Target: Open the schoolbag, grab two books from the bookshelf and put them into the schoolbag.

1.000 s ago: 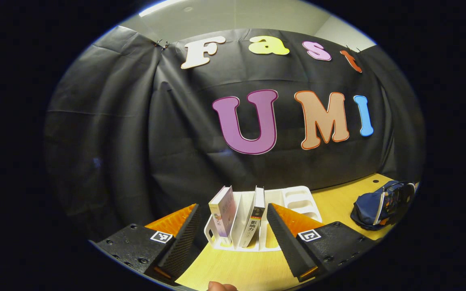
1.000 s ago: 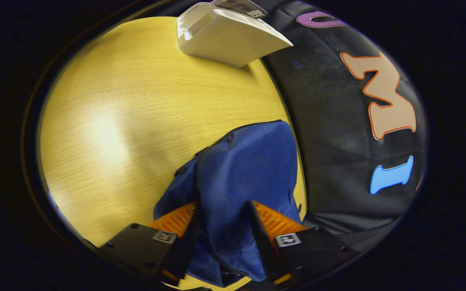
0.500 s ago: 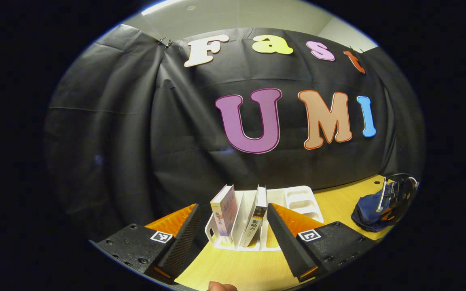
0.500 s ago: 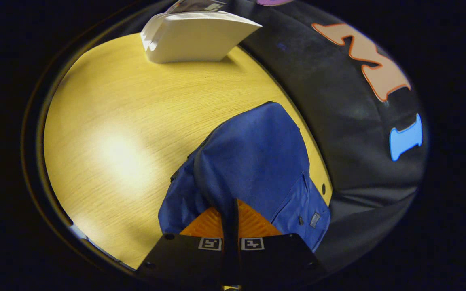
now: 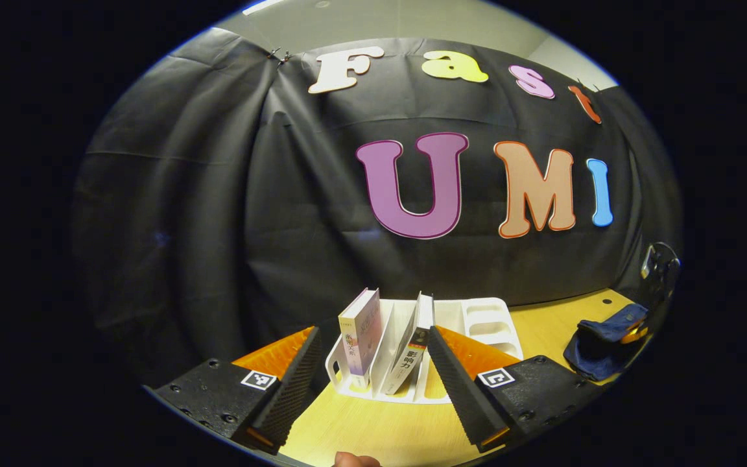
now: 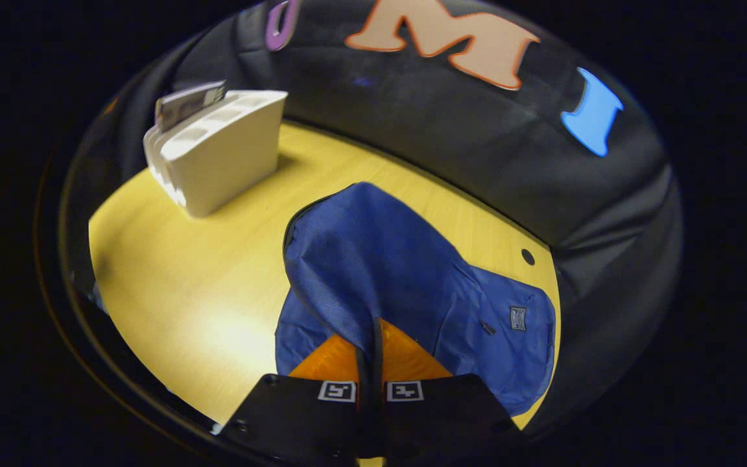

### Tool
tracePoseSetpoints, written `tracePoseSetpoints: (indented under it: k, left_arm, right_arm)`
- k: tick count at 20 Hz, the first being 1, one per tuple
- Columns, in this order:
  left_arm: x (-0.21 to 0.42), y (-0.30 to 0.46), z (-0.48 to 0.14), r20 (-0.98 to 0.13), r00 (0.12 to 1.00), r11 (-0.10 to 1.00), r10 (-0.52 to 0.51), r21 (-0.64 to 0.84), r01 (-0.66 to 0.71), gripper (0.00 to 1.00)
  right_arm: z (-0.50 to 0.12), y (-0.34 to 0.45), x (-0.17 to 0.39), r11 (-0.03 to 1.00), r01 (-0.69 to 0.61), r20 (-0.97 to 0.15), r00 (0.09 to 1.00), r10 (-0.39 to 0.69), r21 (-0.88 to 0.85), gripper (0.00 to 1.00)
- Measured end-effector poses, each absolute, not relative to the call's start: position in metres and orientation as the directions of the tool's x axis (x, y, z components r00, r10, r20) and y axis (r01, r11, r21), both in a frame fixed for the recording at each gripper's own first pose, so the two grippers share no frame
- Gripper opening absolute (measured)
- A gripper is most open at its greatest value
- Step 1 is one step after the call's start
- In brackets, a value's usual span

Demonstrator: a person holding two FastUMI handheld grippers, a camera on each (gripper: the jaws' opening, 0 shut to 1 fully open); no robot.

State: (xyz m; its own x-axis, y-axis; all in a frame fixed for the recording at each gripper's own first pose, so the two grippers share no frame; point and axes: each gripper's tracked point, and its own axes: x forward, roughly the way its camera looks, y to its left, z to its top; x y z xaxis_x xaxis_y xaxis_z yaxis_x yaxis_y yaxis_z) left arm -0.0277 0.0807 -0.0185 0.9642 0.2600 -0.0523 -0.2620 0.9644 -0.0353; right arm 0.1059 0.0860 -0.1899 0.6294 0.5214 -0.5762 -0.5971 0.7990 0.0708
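In the right gripper view my right gripper point(image 6: 371, 327) is shut on the blue schoolbag point(image 6: 406, 285), pinching a fold of its fabric and holding it up off the table. The white bookshelf point(image 6: 218, 152) stands at the upper left of that view. In the left gripper view my left gripper point(image 5: 373, 337) is open, close in front of the white bookshelf point(image 5: 477, 318). Two books stand upright in its slots: a pale purple book point(image 5: 359, 331) on the left and a white book point(image 5: 414, 347) with a dark spine foot. The schoolbag point(image 5: 604, 347) shows at the far right, with the other gripper point(image 5: 659, 266) above it.
The yellow wooden table point(image 6: 179, 285) carries the bookshelf and the bag. The black cloth wall point(image 5: 218, 194) stands close behind both. A small dark hole point(image 6: 528, 257) sits in the tabletop beyond the bag. A fingertip point(image 5: 355, 460) shows at the bottom edge of the left gripper view.
My right gripper went from open around the bag to shut on its fabric, then lifted and tilted with it. My left gripper drifted slightly and stayed open before the shelf.
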Motion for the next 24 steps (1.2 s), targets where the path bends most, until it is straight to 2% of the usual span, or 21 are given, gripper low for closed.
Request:
tracePoseSetpoints:
  k: [3, 4, 5, 7, 8, 9, 12, 15, 18, 19, 24]
  left_arm:
    - [-0.017, 0.083, -0.022, -0.055, 0.963, 0.962, 0.265, -0.049, -0.267, 0.96]
    - [-0.014, 0.084, -0.021, -0.055, 0.963, 0.962, 0.265, -0.056, -0.268, 1.0]
    - [-0.01, 0.084, -0.023, -0.056, 0.963, 0.961, 0.265, -0.061, -0.269, 0.96]
    - [-0.001, 0.084, -0.022, -0.051, 0.963, 0.96, 0.264, -0.079, -0.268, 0.96]
    - [0.005, 0.083, -0.023, -0.05, 0.964, 0.96, 0.262, -0.092, -0.265, 1.0]
    - [0.011, 0.083, -0.024, -0.05, 0.964, 0.959, 0.261, -0.102, -0.265, 0.96]
    - [0.034, 0.08, -0.034, -0.069, 0.965, 0.959, 0.254, -0.112, -0.26, 0.99]
    - [0.066, 0.066, -0.051, -0.097, 0.97, 0.971, 0.222, -0.07, -0.229, 0.96]
    - [0.098, 0.054, -0.076, -0.134, 0.972, 0.981, 0.192, 0.03, -0.19, 0.99]
    - [0.11, 0.051, -0.086, -0.152, 0.971, 0.982, 0.185, 0.069, -0.176, 0.96]
    - [0.153, 0.039, -0.123, -0.262, 0.953, 0.982, 0.151, 0.152, -0.114, 0.95]
  right_arm:
    - [-0.167, 0.055, 0.123, 0.849, -0.451, -0.524, 0.671, 0.525, 0.275, 0.04]
    - [-0.163, 0.045, 0.127, 0.85, -0.395, -0.508, 0.682, 0.526, 0.349, 0.03]
    - [-0.16, 0.035, 0.131, 0.846, -0.341, -0.496, 0.695, 0.521, 0.411, 0.03]
    - [-0.161, 0.018, 0.135, 0.814, -0.237, -0.478, 0.709, 0.518, 0.53, 0.02]
    - [-0.164, 0.011, 0.139, 0.787, -0.179, -0.466, 0.72, 0.514, 0.591, 0.04]
    - [-0.168, 0.005, 0.142, 0.761, -0.132, -0.457, 0.73, 0.508, 0.635, 0.04]
    - [-0.174, -0.012, 0.14, 0.691, -0.017, -0.44, 0.76, 0.478, 0.722, 0.03]
    - [-0.173, -0.009, 0.141, 0.703, -0.014, -0.448, 0.762, 0.467, 0.711, 0.03]
    - [-0.176, -0.009, 0.141, 0.692, 0.001, -0.447, 0.764, 0.464, 0.721, 0.03]
    - [-0.177, -0.011, 0.141, 0.683, 0.014, -0.448, 0.765, 0.463, 0.73, 0.03]
    - [-0.177, -0.013, 0.141, 0.675, 0.036, -0.453, 0.767, 0.454, 0.737, 0.04]
